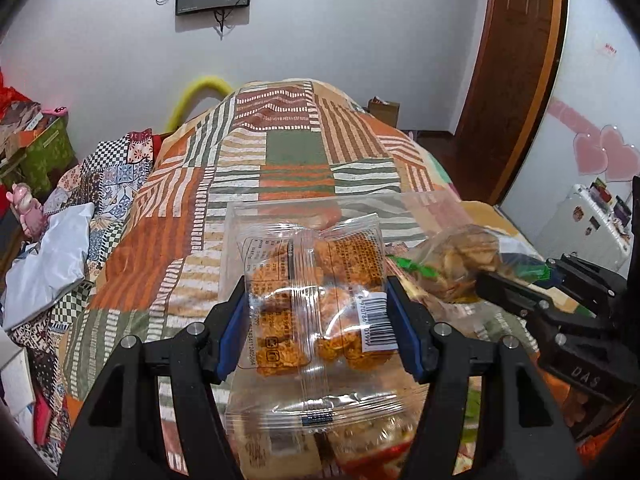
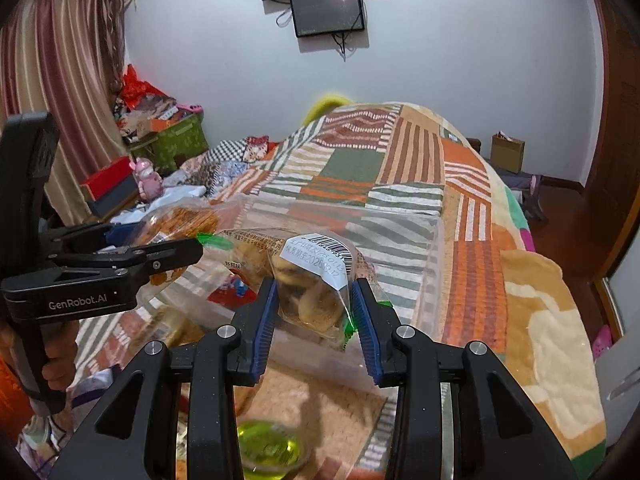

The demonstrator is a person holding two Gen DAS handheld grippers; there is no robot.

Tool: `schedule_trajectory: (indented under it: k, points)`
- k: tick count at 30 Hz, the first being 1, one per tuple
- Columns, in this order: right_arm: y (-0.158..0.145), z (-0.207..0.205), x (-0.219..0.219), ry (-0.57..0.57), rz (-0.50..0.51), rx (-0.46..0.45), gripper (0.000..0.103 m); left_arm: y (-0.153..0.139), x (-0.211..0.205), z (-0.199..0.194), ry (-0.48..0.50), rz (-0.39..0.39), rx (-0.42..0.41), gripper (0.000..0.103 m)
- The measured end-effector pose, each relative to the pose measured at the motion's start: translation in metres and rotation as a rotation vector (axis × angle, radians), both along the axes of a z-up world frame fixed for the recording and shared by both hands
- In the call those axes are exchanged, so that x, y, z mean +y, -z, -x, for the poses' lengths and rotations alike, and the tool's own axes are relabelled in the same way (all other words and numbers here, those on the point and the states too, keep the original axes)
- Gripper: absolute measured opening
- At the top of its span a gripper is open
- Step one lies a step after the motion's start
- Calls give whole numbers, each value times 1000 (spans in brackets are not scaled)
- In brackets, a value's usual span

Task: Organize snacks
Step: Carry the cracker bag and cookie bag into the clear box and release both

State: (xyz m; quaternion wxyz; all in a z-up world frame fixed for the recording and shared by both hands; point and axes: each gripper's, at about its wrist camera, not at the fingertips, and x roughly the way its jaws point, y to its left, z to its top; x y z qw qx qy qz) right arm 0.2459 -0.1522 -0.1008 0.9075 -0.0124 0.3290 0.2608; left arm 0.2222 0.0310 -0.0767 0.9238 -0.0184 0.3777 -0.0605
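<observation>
My left gripper is shut on a clear packet of orange fried snacks and holds it above a clear plastic box on the bed. My right gripper is shut on a clear bag of pale biscuits with green trim, held over the same clear box. In the left wrist view the right gripper and its biscuit bag are to the right. In the right wrist view the left gripper and its orange packet are to the left.
The box sits on a patchwork blanket covering the bed. More wrapped snacks lie below the left gripper. A green round jelly cup lies near the bed's front. Clutter and boxes stand at the left. A door is at the right.
</observation>
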Motion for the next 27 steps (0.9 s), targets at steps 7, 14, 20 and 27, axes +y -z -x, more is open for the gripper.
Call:
schedule_trajectory:
  k: [7,14,20,27]
  points:
    - [15,-14,9,-5,23,44,35,16,-4,-19,0,-14,47,63]
    - [24,-20,12,-3,47,64,35,33,-4,-34,-7,-28,104,63]
    - [28,-21,14,-7,64,79,38,37,-5,-34,-18,-26,112,64]
    - [21,-16,13,-5,66,68,38,33,-2,-27,-29,-20,117,70]
